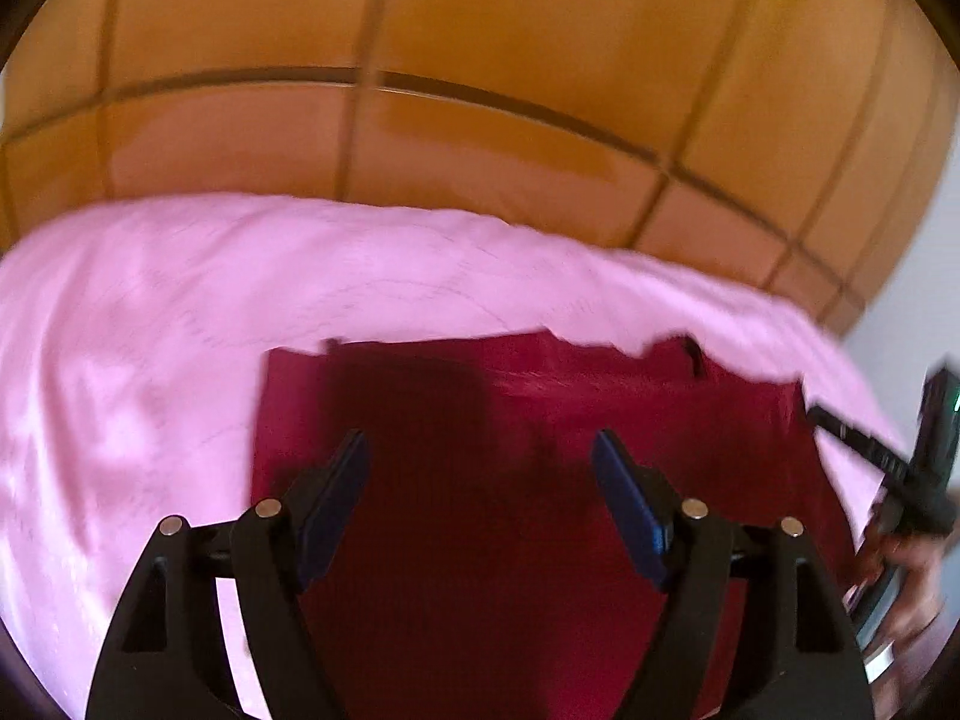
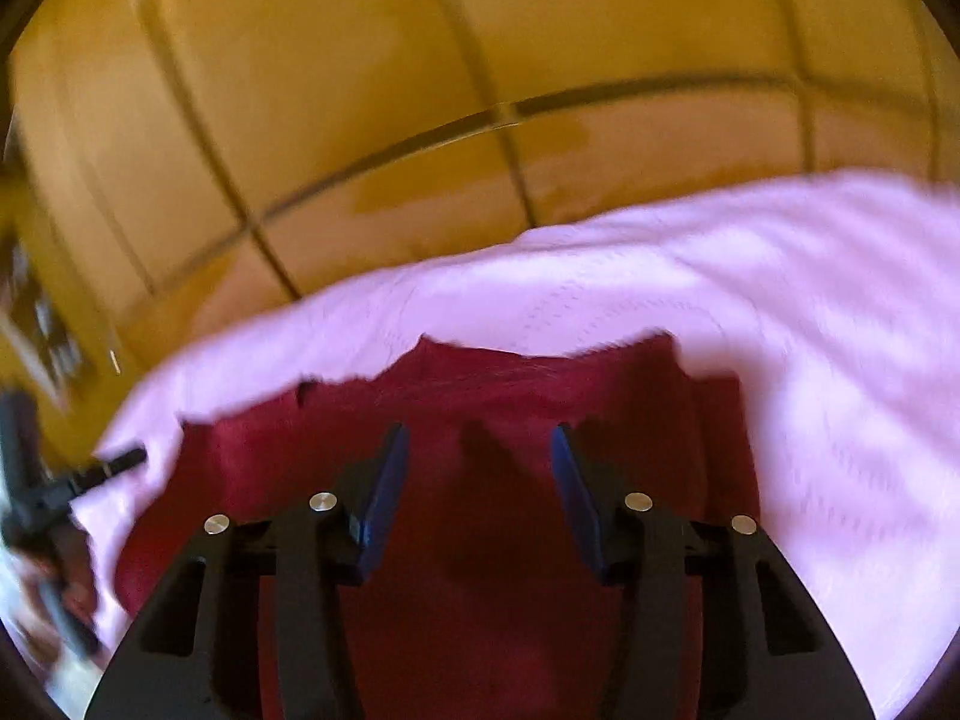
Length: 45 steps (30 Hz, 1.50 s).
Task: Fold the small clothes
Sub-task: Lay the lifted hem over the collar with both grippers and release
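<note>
A dark red garment (image 1: 510,510) lies flat on a pink bed sheet (image 1: 150,330). My left gripper (image 1: 480,444) hangs above its middle, open and empty, with blue pads. The right gripper (image 1: 888,462) shows at the far right edge of the left wrist view. In the right wrist view the same red garment (image 2: 480,540) fills the lower middle. My right gripper (image 2: 480,438) is open and empty above it. The left gripper (image 2: 90,474) shows blurred at the left edge, near the garment's left side.
The pink sheet (image 2: 780,330) spreads around the garment on all sides. Beyond the bed's far edge is an orange tiled floor (image 1: 480,60). A white wall (image 1: 912,276) shows at the right of the left wrist view.
</note>
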Each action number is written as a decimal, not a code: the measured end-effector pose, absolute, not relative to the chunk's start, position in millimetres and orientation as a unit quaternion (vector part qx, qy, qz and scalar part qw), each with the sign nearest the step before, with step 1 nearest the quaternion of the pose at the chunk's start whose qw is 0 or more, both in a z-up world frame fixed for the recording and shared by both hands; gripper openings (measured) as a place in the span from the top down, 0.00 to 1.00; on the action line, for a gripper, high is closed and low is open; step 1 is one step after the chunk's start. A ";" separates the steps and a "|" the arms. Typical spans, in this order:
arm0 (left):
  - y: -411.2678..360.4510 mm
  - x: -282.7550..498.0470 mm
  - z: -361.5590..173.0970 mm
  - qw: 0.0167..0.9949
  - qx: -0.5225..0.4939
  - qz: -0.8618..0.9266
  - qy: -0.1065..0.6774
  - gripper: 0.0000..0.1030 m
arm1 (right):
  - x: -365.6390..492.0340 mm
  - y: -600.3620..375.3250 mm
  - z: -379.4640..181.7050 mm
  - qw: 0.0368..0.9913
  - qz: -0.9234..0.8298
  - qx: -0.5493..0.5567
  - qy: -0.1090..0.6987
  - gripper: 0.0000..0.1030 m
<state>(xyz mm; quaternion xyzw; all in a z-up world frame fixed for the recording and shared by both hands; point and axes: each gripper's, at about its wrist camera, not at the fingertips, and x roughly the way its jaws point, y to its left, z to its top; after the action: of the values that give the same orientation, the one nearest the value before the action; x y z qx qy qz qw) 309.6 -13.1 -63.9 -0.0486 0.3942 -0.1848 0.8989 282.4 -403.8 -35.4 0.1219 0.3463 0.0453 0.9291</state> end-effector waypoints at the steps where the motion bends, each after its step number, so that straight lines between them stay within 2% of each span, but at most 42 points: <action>1: -24.1 314.0 -66.4 0.896 -0.031 -0.187 0.401 0.27 | 285.2 -400.3 -35.7 0.929 0.048 0.112 0.350 0.58; 3: -37.5 325.7 -71.4 0.892 -0.020 -0.181 0.414 0.28 | 298.8 -398.3 -40.9 0.921 0.047 0.115 0.370 0.58; 7: -41.0 358.1 -88.0 0.878 -0.034 -0.140 0.456 0.28 | 319.0 -402.8 -53.9 0.909 0.022 0.118 0.399 0.66; 10: -37.7 378.3 -105.2 0.863 -0.057 -0.116 0.488 0.27 | 333.7 -410.0 -72.0 0.899 -0.005 0.119 0.421 0.67; 17: -57.4 379.3 -123.2 0.886 0.036 -0.127 0.445 0.18 | 341.5 -418.3 -90.9 0.902 -0.023 0.125 0.412 0.70; 30: -54.3 374.0 -124.5 0.896 0.033 -0.125 0.424 0.17 | 336.9 -420.1 -92.1 0.910 -0.019 0.136 0.392 0.70; 37: -36.6 379.1 -101.1 0.886 0.017 -0.111 0.449 0.18 | 336.3 -421.4 -92.9 0.910 -0.017 0.140 0.389 0.70; 40: -16.9 401.4 -111.7 0.882 0.029 -0.059 0.466 0.18 | 335.9 -421.2 -93.1 0.910 -0.016 0.141 0.388 0.70; 42: -6.9 413.2 -129.5 0.872 0.009 -0.084 0.483 0.11 | 335.7 -421.2 -93.3 0.911 -0.016 0.142 0.388 0.70; 45: -7.5 410.9 -132.9 0.884 0.011 -0.084 0.459 0.09 | 336.3 -420.8 -94.1 0.911 -0.017 0.142 0.387 0.70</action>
<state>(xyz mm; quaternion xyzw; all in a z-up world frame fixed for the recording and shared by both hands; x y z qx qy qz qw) 410.9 -7.5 -132.9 0.0111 0.4595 -0.0844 0.8841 336.3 -420.8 -94.1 0.1418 0.3866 -0.0169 0.9111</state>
